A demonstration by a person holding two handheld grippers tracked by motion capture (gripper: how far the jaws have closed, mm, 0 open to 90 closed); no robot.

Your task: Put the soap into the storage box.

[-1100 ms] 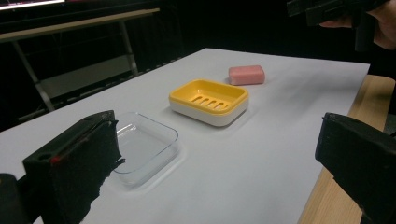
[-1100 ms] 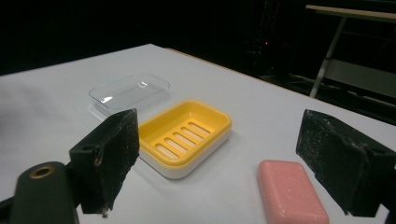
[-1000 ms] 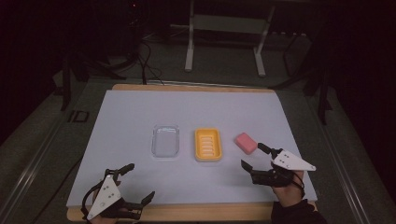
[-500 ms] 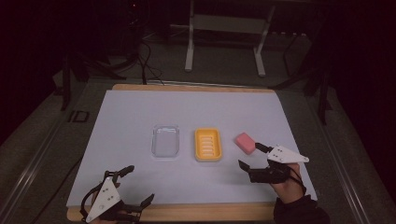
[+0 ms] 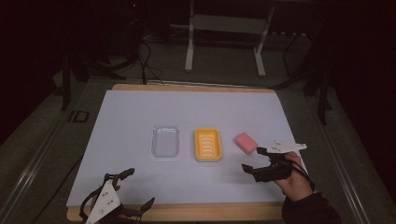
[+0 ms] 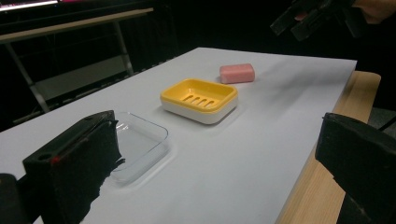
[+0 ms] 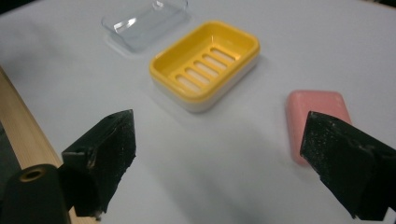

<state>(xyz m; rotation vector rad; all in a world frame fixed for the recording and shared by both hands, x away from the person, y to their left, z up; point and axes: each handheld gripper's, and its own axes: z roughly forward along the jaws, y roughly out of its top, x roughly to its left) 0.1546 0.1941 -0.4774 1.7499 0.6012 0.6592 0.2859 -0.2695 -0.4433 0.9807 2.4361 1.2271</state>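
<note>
Right gripper [image 5: 256, 160] was held with its jaws spread wide and empty, just short of the pink soap bar [image 5: 245, 143], which lay flat on the white tabletop [image 5: 130, 112] just right of the yellow soap dish [image 5: 208, 144]. A clear plastic lid [image 5: 166, 141] lay left of the dish. The step in hand was judged to be a grasp of the soap. For that to be done well, the jaws would best be brought down astride the bar across its narrow width and closed gently, since a smooth bar could be squeezed out sideways. The left gripper [image 5: 126, 191], also wide and empty, was kept at the tabletop's near edge. Compared with a second before, the right gripper had been moved forward toward the soap, while the soap, dish and lid were unchanged.
</note>
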